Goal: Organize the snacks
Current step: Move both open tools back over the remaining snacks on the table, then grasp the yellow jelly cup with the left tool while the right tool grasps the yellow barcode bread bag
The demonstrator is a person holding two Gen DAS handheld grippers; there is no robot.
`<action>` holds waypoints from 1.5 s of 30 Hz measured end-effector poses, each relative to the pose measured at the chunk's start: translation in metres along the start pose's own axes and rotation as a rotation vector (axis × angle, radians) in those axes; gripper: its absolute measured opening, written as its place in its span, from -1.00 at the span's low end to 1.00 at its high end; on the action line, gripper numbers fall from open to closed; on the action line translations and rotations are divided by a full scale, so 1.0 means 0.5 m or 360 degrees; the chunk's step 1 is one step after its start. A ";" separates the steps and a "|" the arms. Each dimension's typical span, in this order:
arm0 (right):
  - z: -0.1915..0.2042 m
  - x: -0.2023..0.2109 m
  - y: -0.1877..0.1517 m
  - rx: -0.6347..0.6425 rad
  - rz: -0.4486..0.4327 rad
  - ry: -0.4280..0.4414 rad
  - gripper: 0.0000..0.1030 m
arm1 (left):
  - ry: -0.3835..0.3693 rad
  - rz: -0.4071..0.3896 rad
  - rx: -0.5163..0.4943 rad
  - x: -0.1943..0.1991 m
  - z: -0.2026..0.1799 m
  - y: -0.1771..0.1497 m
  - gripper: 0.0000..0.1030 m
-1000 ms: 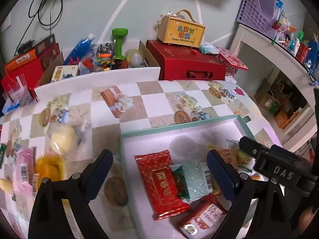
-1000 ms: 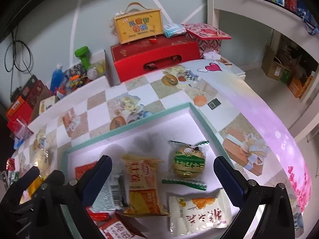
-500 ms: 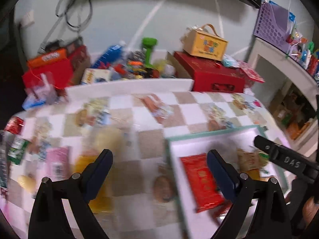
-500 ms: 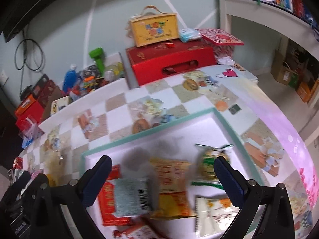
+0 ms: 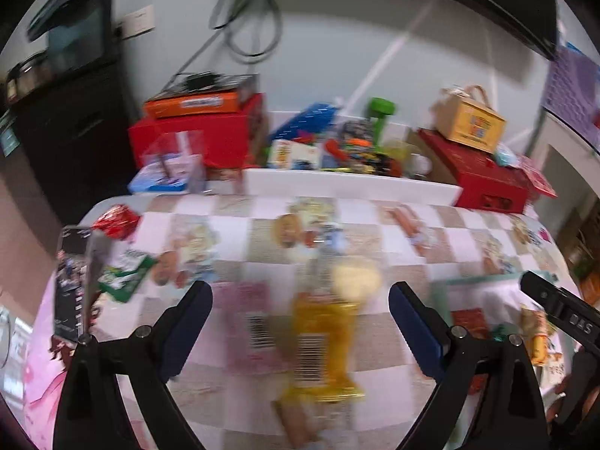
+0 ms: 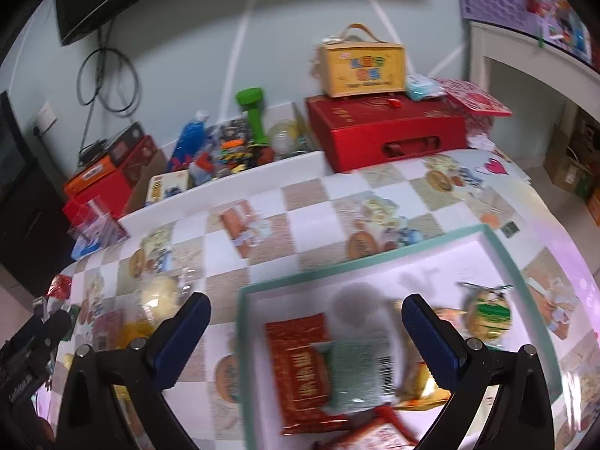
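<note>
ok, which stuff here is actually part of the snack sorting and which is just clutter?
Job: teal-rimmed tray; red packet and green packet in it; yellow packet and pink packet loose on the table.

Clutter: green dumbbell; yellow carry box; red gift box.

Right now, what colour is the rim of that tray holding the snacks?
Pale teal-green, around a white inside. The tray shows best in the right wrist view.

Tray (image 6: 504, 258) sits on the surface (image 6: 307, 221), right side; several snack packets (image 6: 300, 367) lie inside it. Left of the tray, loose packets (image 5: 322, 341) lie on the surface. Behind the surface's far edge: boxes (image 6: 382, 131), a carton with handle (image 6: 362, 69) stacked on top.
</note>
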State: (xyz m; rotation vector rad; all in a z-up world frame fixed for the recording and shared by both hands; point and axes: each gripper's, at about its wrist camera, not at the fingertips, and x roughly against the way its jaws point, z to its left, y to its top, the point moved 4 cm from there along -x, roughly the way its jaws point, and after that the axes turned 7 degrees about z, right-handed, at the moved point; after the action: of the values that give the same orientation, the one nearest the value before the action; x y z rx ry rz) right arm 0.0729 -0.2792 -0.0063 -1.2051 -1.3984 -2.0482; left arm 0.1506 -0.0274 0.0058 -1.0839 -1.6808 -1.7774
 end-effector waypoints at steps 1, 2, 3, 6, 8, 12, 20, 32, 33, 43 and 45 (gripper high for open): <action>0.018 -0.002 -0.002 0.0022 0.0006 0.0016 1.00 | 0.0005 0.0002 0.0034 -0.002 0.021 0.000 0.85; 0.032 -0.004 -0.004 0.0044 0.0013 0.0027 1.00 | 0.0006 0.0006 0.0063 -0.003 0.038 -0.001 0.85; 0.049 -0.007 -0.007 0.0072 0.0022 0.0033 1.00 | 0.0013 0.0012 0.0106 -0.005 0.063 -0.002 0.85; 0.100 -0.020 -0.022 0.0154 0.0050 0.0051 1.00 | 0.0050 0.0024 0.0192 -0.011 0.118 -0.005 0.85; 0.134 -0.033 -0.035 0.0192 0.0087 0.0094 1.00 | 0.0067 0.0033 0.0237 -0.015 0.147 -0.009 0.85; 0.206 -0.061 -0.062 0.0255 0.0183 0.0193 1.00 | 0.0071 0.0088 0.0354 -0.029 0.209 -0.024 0.85; 0.316 -0.107 -0.110 0.0383 0.0304 0.0261 1.00 | 0.0043 0.0256 0.0495 -0.083 0.270 -0.062 0.83; 0.361 -0.189 -0.167 0.0485 0.0458 0.0214 1.00 | 0.0023 0.0439 0.0625 -0.160 0.295 -0.111 0.39; 0.359 -0.194 -0.169 0.0481 0.0466 0.0213 1.00 | 0.0018 0.0448 0.0629 -0.164 0.294 -0.113 0.34; 0.355 -0.215 -0.172 0.0485 0.0471 0.0167 0.79 | 0.0018 0.0466 0.0572 -0.175 0.267 -0.112 -0.09; 0.353 -0.210 -0.170 0.0487 0.0463 0.0163 0.70 | 0.0017 0.0480 0.0542 -0.177 0.254 -0.111 -0.15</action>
State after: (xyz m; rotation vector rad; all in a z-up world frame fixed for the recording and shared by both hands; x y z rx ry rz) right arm 0.1484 -0.1012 -0.1160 -1.0835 -1.3396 -1.6090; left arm 0.1879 0.0878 -0.1053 -1.0997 -1.6365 -1.2553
